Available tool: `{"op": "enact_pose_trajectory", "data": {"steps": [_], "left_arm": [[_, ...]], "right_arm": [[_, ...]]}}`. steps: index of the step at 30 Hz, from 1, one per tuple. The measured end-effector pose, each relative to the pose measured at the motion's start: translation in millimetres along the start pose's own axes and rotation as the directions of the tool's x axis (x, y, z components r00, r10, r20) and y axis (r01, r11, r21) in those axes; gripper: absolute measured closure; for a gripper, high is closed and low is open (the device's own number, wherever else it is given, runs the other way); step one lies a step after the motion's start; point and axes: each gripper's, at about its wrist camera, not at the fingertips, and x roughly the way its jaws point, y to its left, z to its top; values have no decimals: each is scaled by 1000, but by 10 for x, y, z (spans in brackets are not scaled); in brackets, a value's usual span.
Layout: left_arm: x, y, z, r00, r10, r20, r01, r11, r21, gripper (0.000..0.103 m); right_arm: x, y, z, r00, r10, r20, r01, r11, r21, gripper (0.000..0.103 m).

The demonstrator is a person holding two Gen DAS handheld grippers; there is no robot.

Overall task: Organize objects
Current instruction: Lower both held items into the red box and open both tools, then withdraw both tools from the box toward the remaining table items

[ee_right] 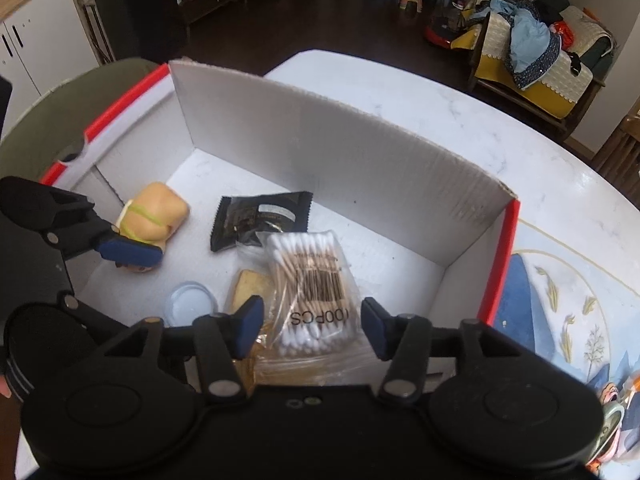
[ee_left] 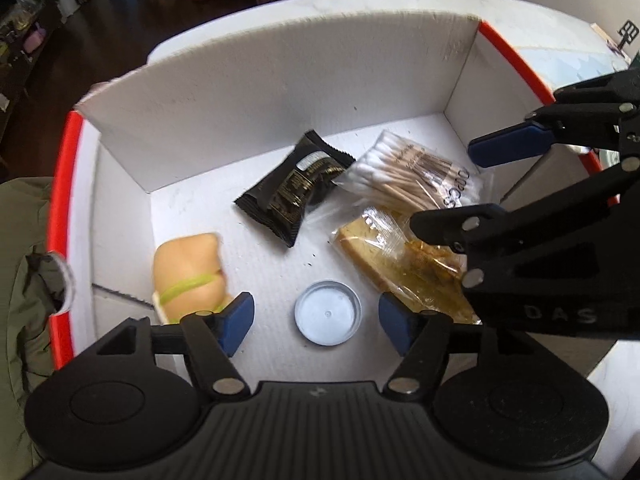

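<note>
A white cardboard box (ee_left: 280,92) with red rims holds everything. On its floor lie a black snack packet (ee_left: 294,188), a bag of cotton swabs (ee_left: 412,176), a clear-wrapped brown biscuit (ee_left: 376,244), a peach toy figure with a green band (ee_left: 188,276) and a pale blue bottle cap (ee_left: 328,312). My left gripper (ee_left: 316,322) hangs open over the cap, pads clear of it on both sides. My right gripper (ee_right: 312,326) is open with the swab bag (ee_right: 312,276) lying between its blue pads, which do not press it. The biscuit (ee_right: 250,290) lies partly under that bag.
The box stands on a white marble table (ee_right: 440,112). A blue illustrated placemat (ee_right: 560,300) lies right of the box. An olive sleeve (ee_left: 24,280) is at the box's left rim. The box's far wall stands tall; dark floor and furniture lie beyond.
</note>
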Motion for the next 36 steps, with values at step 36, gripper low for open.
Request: {"op": "enact_pose_trajectory", "data": {"steps": [36], "left_arm": [[-1237, -830, -512, 951, 85, 298, -52, 991, -120, 27]], "right_arm": [[-1659, -326, -962, 936, 181, 301, -137, 977, -160, 9]]}}
